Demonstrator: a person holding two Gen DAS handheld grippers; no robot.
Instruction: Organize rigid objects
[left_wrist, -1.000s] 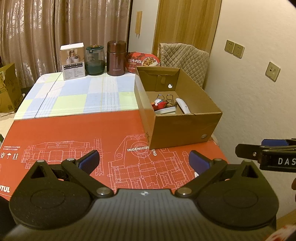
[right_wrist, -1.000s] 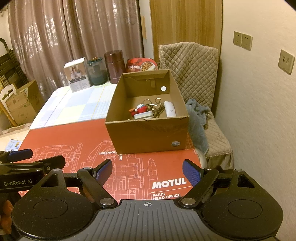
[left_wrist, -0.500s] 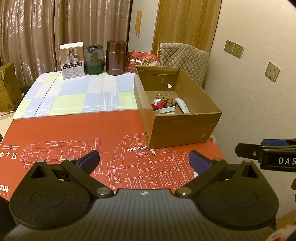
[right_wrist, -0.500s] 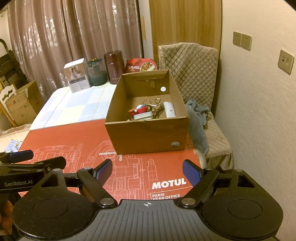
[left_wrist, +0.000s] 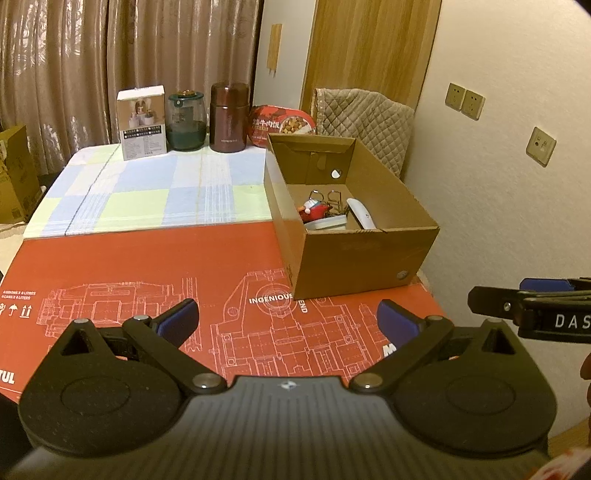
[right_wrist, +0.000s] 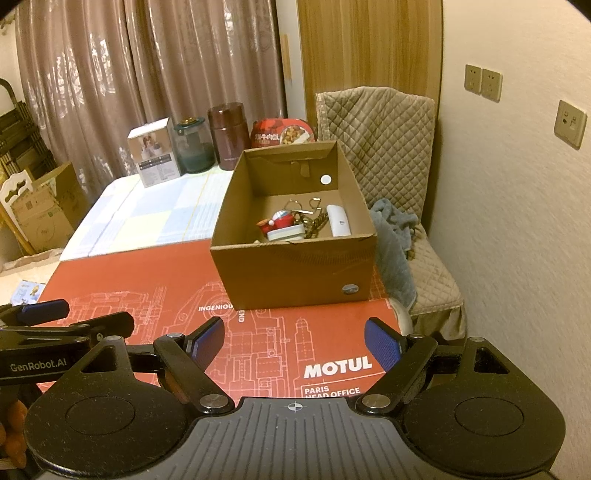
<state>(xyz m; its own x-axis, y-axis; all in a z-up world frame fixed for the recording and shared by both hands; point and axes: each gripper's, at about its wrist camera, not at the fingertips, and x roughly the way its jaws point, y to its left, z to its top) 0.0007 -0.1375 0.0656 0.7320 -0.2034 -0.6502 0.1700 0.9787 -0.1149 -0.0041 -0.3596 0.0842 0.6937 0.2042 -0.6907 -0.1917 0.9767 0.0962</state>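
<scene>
An open cardboard box (left_wrist: 369, 258) (right_wrist: 295, 269) stands on the red printed sheet (left_wrist: 147, 266) (right_wrist: 147, 280) at the table's right side. Inside lie a red and white toy figure (left_wrist: 314, 210) (right_wrist: 279, 223), a white oblong device (left_wrist: 360, 212) (right_wrist: 339, 220), a flat white piece (right_wrist: 286, 233) and some metal rings (right_wrist: 295, 205). My left gripper (left_wrist: 288, 317) hovers open over the sheet, short of the box, nothing between its blue pads. My right gripper (right_wrist: 293, 341) is likewise open and empty above the sheet's near edge. Each gripper shows at the edge of the other's view.
At the table's far end stand a white carton (left_wrist: 142, 123), a green glass jar (left_wrist: 186, 122), a brown flask (left_wrist: 229, 118) and a red food bowl (left_wrist: 282, 123). A quilted chair (right_wrist: 388, 155) with a grey cloth (right_wrist: 395, 236) sits right of the table, against the wall. Cardboard boxes (right_wrist: 44, 210) sit at left.
</scene>
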